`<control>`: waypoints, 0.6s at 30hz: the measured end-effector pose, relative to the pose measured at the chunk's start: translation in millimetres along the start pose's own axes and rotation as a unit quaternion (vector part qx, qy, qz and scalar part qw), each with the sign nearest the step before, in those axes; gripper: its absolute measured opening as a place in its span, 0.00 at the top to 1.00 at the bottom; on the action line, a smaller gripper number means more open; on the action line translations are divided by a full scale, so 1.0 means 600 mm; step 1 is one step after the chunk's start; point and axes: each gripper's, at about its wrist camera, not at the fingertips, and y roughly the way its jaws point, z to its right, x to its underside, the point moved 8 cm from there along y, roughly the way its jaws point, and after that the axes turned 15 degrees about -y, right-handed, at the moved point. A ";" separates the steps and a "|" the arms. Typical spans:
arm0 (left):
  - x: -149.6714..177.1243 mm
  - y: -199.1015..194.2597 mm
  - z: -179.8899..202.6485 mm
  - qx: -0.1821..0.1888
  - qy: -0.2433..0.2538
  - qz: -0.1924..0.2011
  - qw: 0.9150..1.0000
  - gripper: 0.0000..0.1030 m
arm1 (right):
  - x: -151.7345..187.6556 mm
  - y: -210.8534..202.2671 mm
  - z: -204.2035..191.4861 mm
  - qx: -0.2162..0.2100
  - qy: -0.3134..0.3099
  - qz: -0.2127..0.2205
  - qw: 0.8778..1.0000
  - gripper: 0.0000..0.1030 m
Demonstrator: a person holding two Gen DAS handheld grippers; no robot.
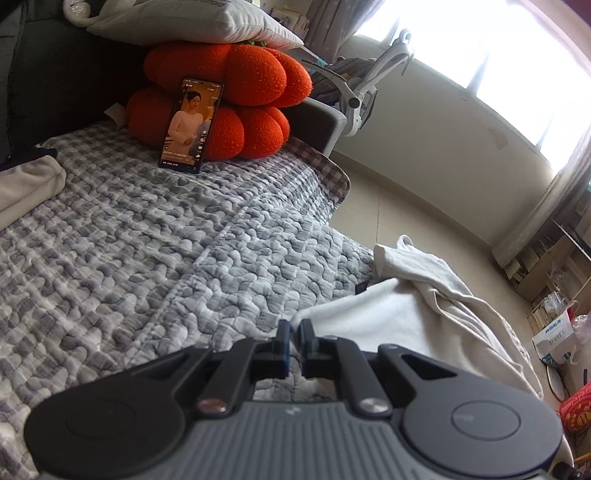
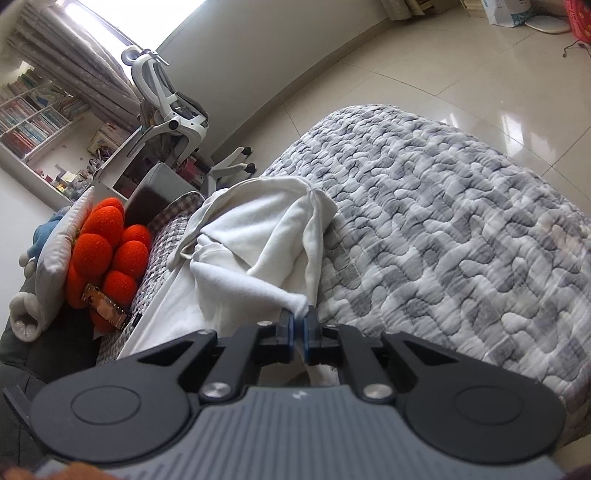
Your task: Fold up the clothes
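A cream-white garment (image 1: 406,314) lies rumpled on the grey checked quilt (image 1: 147,258) at the lower right of the left wrist view. My left gripper (image 1: 294,332) is shut on a corner of that garment, which shows between the blue pads. In the right wrist view the same white garment (image 2: 258,240) stretches away from me, bunched and partly lifted. My right gripper (image 2: 298,321) is shut on a twisted corner of it. The quilt (image 2: 443,240) spreads out to the right.
A phone (image 1: 190,125) with a lit screen leans on an orange pumpkin cushion (image 1: 229,99) at the far end, under a grey pillow (image 1: 195,18). Another pale cloth (image 1: 26,184) lies at the left edge. A white office chair (image 2: 166,103), shelves and tiled floor lie beyond the bed.
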 end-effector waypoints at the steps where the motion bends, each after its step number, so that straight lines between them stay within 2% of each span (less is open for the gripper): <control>1: -0.002 -0.008 -0.002 -0.003 -0.005 0.001 1.000 0.95 | -0.003 -0.002 0.000 0.003 -0.001 0.003 1.000 0.95; 8: -0.023 -0.107 0.016 0.007 0.001 0.031 0.999 0.95 | -0.019 -0.013 -0.008 0.007 -0.013 0.025 1.000 0.95; 14: -0.013 -0.165 0.028 0.014 0.021 0.020 0.999 0.95 | -0.029 -0.029 -0.011 0.017 -0.013 0.044 0.999 0.95; 18: -0.006 -0.185 0.024 0.019 0.026 -0.001 0.999 0.95 | -0.035 -0.045 -0.012 0.021 -0.011 0.054 0.998 0.95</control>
